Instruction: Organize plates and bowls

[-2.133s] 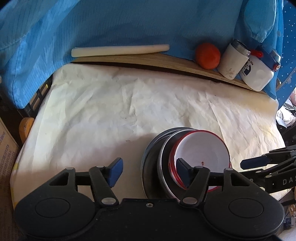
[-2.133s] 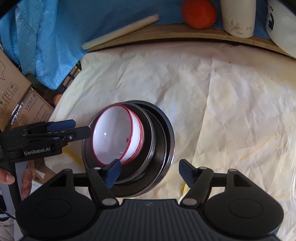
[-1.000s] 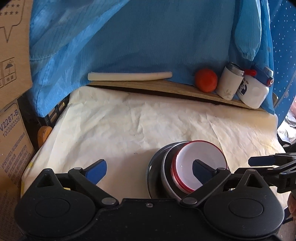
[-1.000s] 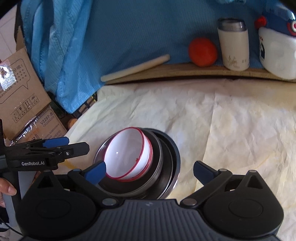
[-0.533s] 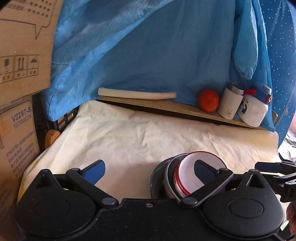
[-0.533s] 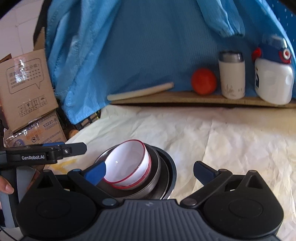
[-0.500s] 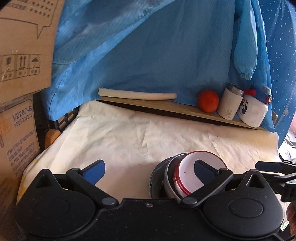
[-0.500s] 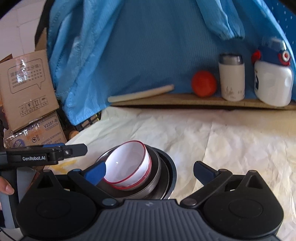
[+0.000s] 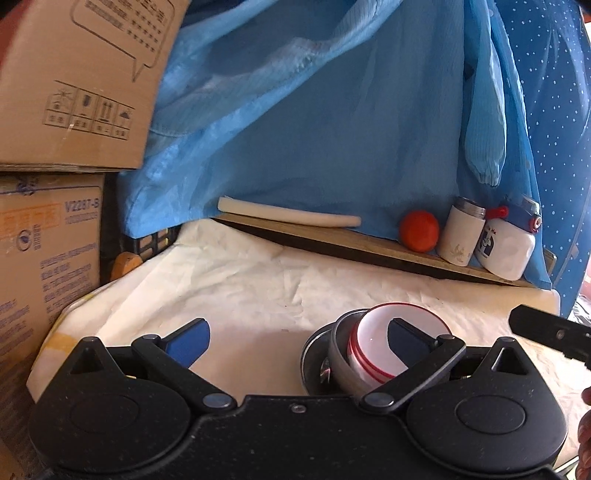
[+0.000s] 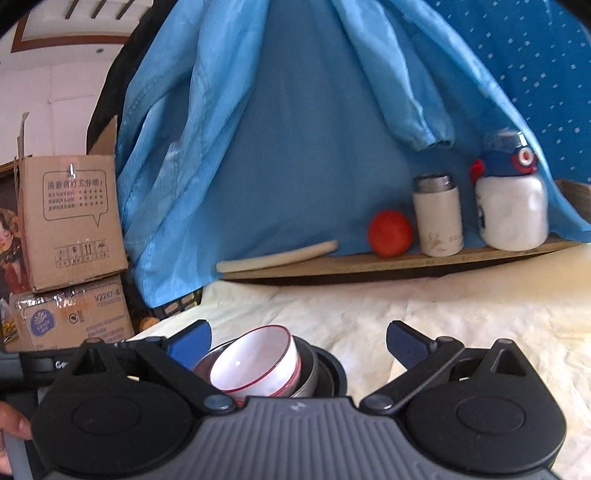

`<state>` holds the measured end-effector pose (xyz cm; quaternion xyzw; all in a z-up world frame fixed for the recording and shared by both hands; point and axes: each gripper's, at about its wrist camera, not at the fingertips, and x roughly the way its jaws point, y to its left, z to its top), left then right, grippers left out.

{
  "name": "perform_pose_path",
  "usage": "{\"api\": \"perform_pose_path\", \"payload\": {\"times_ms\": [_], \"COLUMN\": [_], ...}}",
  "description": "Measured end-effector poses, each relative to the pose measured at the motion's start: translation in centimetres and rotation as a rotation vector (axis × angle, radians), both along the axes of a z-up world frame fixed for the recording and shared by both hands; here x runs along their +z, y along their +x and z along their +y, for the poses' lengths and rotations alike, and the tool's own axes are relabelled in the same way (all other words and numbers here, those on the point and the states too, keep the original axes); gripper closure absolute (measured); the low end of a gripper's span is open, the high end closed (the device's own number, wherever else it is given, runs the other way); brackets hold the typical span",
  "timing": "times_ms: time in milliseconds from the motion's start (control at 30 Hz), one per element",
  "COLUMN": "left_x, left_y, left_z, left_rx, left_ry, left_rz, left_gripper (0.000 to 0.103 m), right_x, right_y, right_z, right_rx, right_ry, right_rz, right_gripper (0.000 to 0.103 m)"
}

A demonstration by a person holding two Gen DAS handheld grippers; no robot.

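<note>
Compared with two seconds earlier, both views have tilted up from the crumpled white paper-covered bench (image 9: 258, 280), and the left gripper (image 9: 297, 336) and right gripper (image 10: 299, 341) now stand wider apart, holding nothing. The red-rimmed white bowl (image 9: 376, 332) remains nested in the dark metal plates (image 9: 314, 354) near the bench's front edge. Only the right wrist view shows the ceiling (image 10: 74, 22).

"V2287-B" on the lower cardboard box (image 10: 74, 314), handling symbols on the upper cardboard box (image 10: 70, 221)
</note>
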<state>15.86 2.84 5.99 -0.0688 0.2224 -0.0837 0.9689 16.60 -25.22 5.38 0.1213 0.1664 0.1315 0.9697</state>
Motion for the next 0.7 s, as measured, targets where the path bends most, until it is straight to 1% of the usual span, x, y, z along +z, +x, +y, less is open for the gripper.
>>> {"api": "perform_pose_path", "payload": {"times_ms": [167, 500, 700], "left_x": [-0.4, -1.0, -1.1], "left_y": [-1.2, -3.3, -4.5], "left_z": [-0.1, -0.3, -0.3], "left_rx": [0.016, 0.048, 0.061], "left_ry": [0.004, 0.005, 0.005], "left_rz": [-0.021, -0.048, -0.065], "left_gripper": [0.001, 0.001, 0.001], "right_x": [-0.3, -1.1, -1.3], "right_y": [-1.1, -3.2, -4.7], "right_z": [0.1, 1.6, 1.7], "right_rx": [-0.031, -0.042, -0.078], "right_ry": [-0.015, -0.087, -0.092], "right_rz": [-0.019, -0.06, -0.088], "right_gripper": [0.0, 0.0, 0.0]}}
